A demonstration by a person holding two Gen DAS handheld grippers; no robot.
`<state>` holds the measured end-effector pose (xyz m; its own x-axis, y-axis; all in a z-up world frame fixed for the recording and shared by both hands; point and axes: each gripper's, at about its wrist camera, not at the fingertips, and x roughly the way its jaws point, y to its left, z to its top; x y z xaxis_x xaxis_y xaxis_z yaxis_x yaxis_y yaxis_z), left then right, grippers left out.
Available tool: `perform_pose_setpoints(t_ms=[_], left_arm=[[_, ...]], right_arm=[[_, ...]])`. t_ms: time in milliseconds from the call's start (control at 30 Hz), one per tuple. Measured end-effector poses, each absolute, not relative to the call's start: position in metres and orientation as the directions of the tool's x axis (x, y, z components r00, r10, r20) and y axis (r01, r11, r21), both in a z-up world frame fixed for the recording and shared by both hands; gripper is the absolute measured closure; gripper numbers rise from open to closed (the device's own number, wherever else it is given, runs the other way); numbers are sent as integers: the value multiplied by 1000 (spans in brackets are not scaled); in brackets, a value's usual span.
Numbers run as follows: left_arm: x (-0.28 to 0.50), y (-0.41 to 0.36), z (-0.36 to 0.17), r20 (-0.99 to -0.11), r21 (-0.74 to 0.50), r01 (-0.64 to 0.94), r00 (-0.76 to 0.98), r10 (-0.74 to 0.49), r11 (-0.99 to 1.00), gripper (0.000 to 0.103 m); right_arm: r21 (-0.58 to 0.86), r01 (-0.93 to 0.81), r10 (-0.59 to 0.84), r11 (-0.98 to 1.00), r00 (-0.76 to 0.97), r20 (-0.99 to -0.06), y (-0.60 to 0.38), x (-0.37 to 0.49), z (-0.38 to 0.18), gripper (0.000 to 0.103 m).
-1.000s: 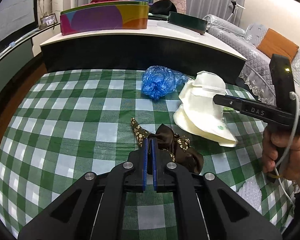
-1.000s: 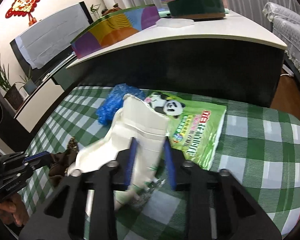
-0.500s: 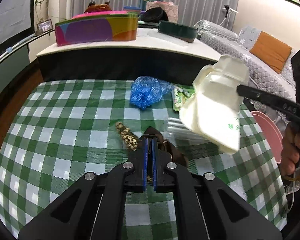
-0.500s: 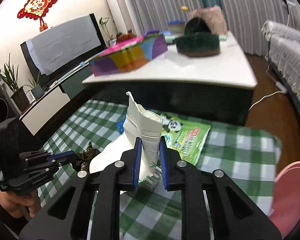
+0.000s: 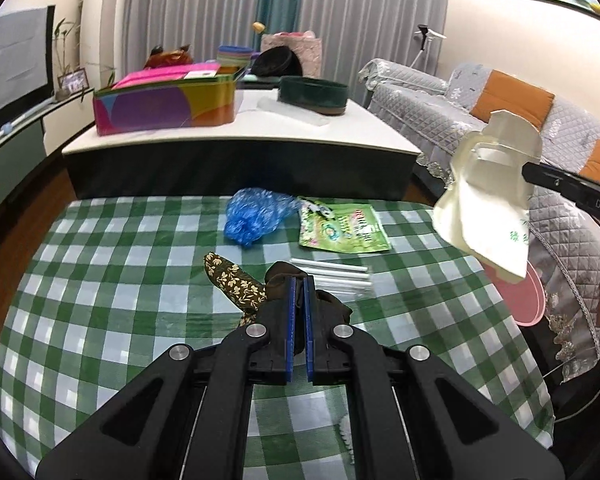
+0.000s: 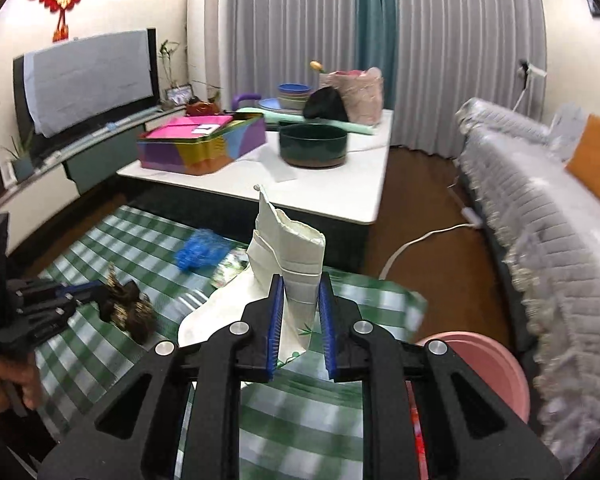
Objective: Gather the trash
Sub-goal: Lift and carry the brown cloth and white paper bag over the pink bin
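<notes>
My left gripper (image 5: 299, 280) is shut on a brown floral cloth scrap (image 5: 236, 286), held just above the green checked table (image 5: 100, 280); the right wrist view shows that gripper (image 6: 96, 290) and the scrap (image 6: 134, 312) at the left. A crumpled white paper bag (image 6: 288, 248) is pinched between the blue pads of my right gripper (image 6: 300, 280) and hangs in the air. In the left wrist view this bag (image 5: 488, 200) hangs at the right, above a pink bin (image 5: 528, 300). On the table lie a blue plastic bag (image 5: 256, 214), a green packet (image 5: 340, 228) and clear plastic tubes (image 5: 340, 276).
The pink bin (image 6: 480, 360) stands on the floor off the table's right edge, beside a grey covered sofa (image 6: 540, 208). Behind the table is a low white table (image 5: 260, 128) with a colourful tin (image 5: 164, 104) and a dark bowl (image 5: 314, 94).
The right gripper closed on the white bag and lifted it up and to the right, uncovering the green packet and the tubes. The left gripper rose a little with the brown scrap.
</notes>
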<state>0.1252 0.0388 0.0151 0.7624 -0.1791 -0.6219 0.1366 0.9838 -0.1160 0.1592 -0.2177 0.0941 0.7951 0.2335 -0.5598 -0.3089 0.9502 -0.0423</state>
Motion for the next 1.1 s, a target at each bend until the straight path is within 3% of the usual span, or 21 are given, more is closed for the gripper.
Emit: perform_pose_setpoints(t_ms=[433,1100], left_arm=[[114,19,20,-609,-75,171,773,-181,982,99],[115,-27,25,-586,-60,254,774,-240,965,99]], right_arm=[[-115,-194,114,974,863,-492,-255,134,90,85],[-134,-102,26,986,878,-477,-291,117,88,85]])
